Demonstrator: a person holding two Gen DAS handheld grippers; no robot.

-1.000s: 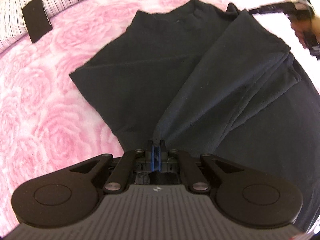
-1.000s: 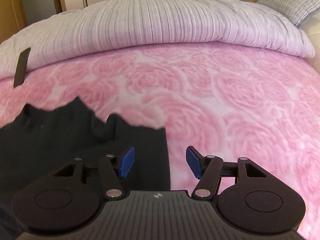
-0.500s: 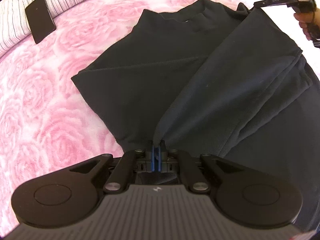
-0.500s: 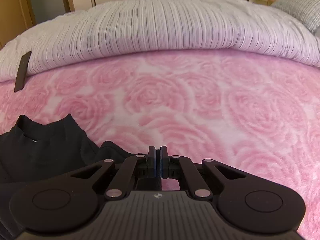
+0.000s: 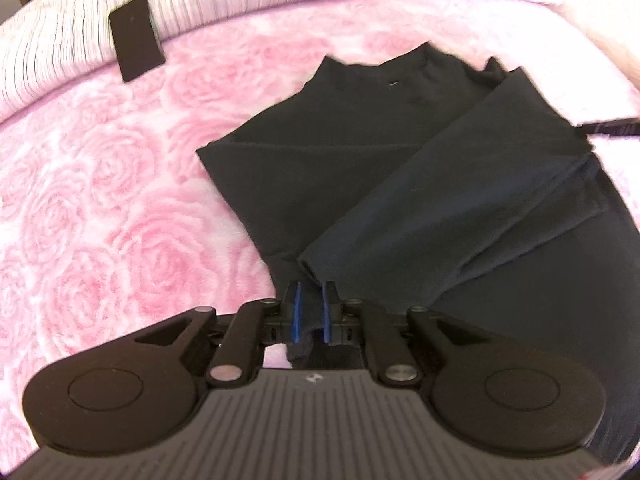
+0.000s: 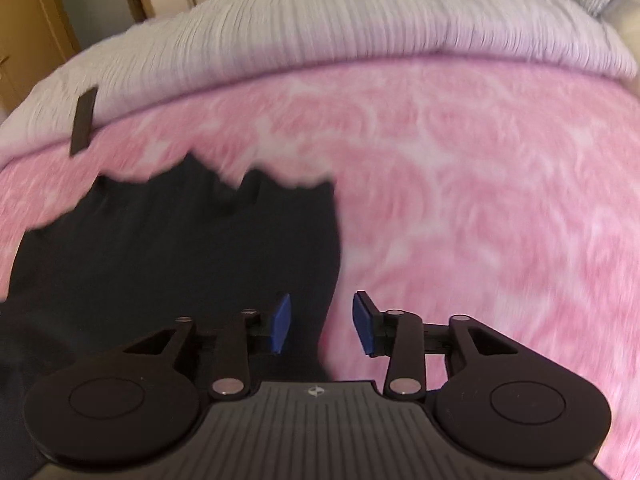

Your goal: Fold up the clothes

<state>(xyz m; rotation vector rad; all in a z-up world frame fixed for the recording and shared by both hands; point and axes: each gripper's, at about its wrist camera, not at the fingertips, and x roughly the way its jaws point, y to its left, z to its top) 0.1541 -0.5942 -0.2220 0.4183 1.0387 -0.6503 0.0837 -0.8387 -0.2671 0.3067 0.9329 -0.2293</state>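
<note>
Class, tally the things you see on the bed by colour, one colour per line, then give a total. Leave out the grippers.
Black: 2 (garment, flat rectangular object)
Pink: 1 (rose blanket)
White, striped: 1 (cover)
Total: 4

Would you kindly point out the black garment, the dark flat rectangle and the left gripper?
black garment [image 5: 340, 184], left wrist view, on its flat body panel.
dark flat rectangle [image 5: 136, 38], left wrist view, on its face.
left gripper [image 5: 311, 304], left wrist view, between its fingers.
</note>
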